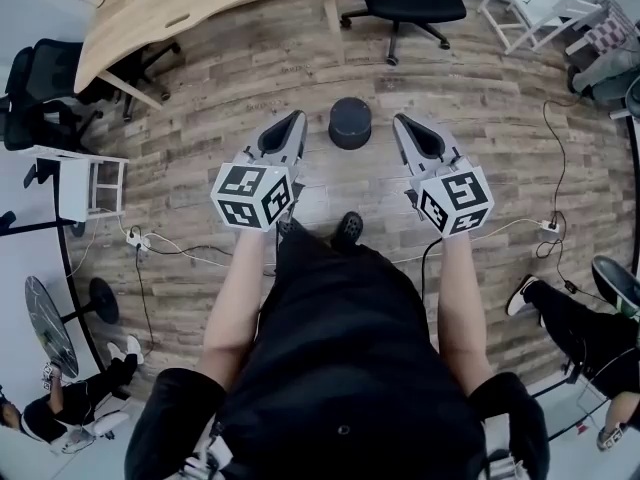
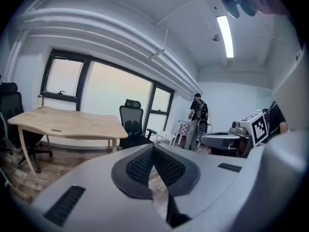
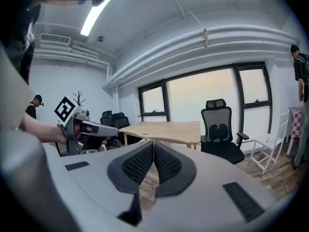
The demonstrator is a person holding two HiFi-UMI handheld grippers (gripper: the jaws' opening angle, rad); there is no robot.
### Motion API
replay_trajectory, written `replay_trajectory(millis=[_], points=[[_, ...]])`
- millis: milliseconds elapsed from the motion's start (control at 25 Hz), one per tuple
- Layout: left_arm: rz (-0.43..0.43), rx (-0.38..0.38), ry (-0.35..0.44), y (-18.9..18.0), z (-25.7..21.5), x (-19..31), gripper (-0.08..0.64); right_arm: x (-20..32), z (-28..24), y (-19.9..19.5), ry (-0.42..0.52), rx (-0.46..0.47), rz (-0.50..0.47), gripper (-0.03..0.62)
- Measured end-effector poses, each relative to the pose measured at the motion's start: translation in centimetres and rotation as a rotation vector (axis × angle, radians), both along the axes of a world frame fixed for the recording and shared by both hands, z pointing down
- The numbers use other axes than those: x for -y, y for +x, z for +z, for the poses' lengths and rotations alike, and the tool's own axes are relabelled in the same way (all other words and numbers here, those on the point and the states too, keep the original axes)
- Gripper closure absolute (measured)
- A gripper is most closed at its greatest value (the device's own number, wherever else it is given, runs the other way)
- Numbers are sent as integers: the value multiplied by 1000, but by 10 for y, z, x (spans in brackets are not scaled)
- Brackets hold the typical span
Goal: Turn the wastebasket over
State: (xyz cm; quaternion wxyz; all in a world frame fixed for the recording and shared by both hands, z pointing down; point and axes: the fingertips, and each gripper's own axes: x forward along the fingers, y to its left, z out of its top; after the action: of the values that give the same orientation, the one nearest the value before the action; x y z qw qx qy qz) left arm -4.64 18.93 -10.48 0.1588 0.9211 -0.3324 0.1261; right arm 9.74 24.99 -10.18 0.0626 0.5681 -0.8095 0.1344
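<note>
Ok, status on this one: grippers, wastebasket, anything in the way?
Left gripper shut, empty. Right gripper shut, empty. Wastebasket on floor ahead between them, untouched. Nothing blocking.

The small, round black wastebasket (image 1: 350, 123) stands on end on the bare wooden floor (image 1: 480, 118).

No legible text anywhere.

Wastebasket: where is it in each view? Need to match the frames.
Head view: wastebasket, dark and round, centre, slightly above the middle.
Left gripper view: not in it.
Right gripper view: not in it.
Shared landmark: wooden desk, top left in head view, left in left gripper view, centre in right gripper view.
</note>
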Motion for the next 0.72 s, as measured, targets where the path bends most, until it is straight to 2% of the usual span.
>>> replay_trajectory(millis=[240,720], points=[[-23,9,-8,-3,3,-2,543,-2,8,9,-1,31,36,558],[-69,50,-97,-33,37,1,543,8,42,0,-89,56,50,558]])
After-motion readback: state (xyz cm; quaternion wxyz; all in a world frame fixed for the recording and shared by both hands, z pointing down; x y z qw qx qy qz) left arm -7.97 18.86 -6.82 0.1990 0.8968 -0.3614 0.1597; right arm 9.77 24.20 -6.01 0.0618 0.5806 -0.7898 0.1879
